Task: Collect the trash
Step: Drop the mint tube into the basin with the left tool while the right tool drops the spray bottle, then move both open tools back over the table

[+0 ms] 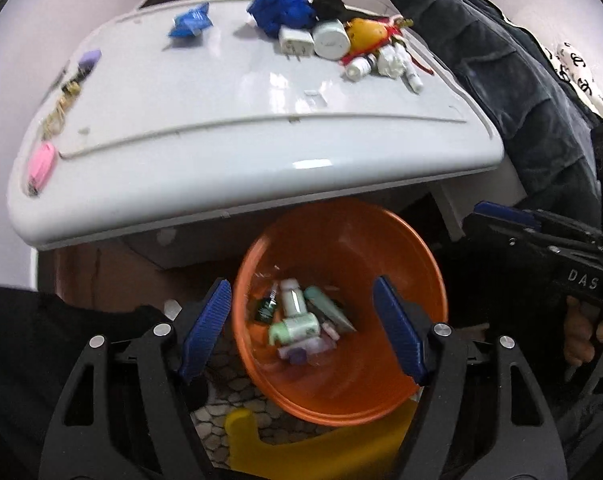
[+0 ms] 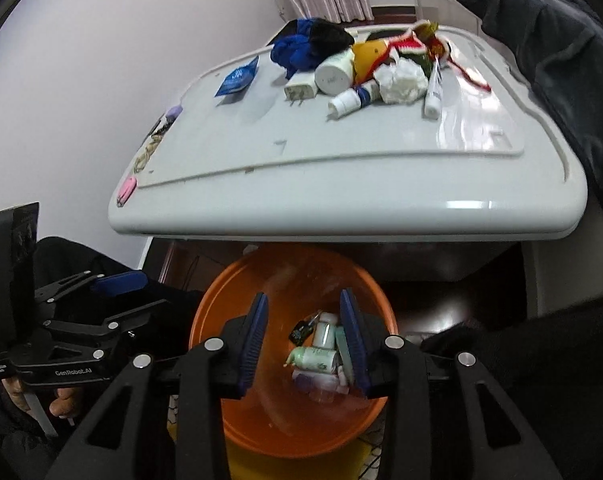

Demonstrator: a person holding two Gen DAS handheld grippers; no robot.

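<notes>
Both the left gripper [image 1: 301, 328] and right gripper [image 2: 303, 340] hang over the orange bin [image 1: 413, 248], jaws open and empty. Remaining trash, including a white bottle [image 2: 343, 102], lies beyond the bin on the white surface [image 2: 341, 184], nearer the right gripper.

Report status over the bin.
Left gripper open, empty. Right gripper open, empty. Bin holds bottles. Nothing blocking.

Round orange plastic bin [image 1: 353, 392] showing at lower centre; glossy white tabletop [image 1: 229, 120] spanning mid-frame; crumpled royal-blue cloth [image 1: 281, 10] lying at top; pebble-patterned floor [image 1: 229, 400] showing at bottom.
</notes>
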